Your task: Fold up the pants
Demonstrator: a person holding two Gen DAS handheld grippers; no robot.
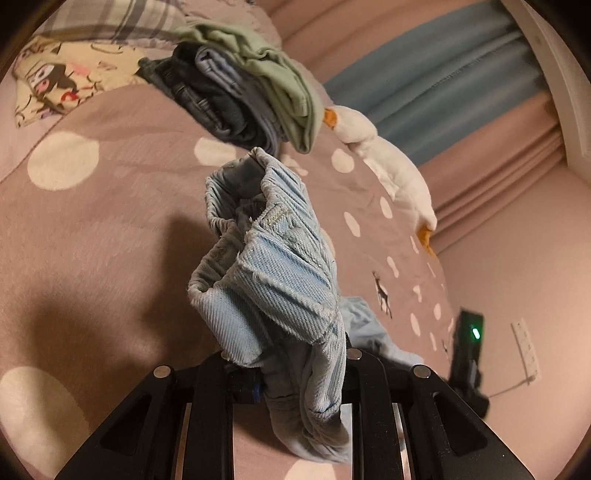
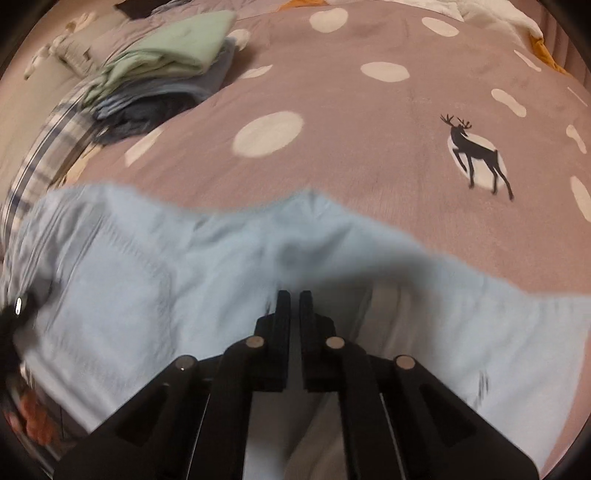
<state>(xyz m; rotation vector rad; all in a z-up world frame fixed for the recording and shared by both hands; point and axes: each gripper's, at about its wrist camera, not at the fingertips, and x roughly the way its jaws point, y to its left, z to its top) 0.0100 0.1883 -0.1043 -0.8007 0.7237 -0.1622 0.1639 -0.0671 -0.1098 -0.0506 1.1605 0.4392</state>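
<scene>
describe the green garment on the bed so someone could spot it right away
Start from the pink bedspread with white dots. Near its far edge, by the plaid pillow, sits a stack of folded clothes. The green garment is the top layer, the only pale green piece, lying above the blue and dark denim folds.

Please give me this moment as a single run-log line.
left gripper: shut on light blue pants, waistband lifted | right gripper: shut on pants fabric | bedspread: folded stack at far side
</scene>
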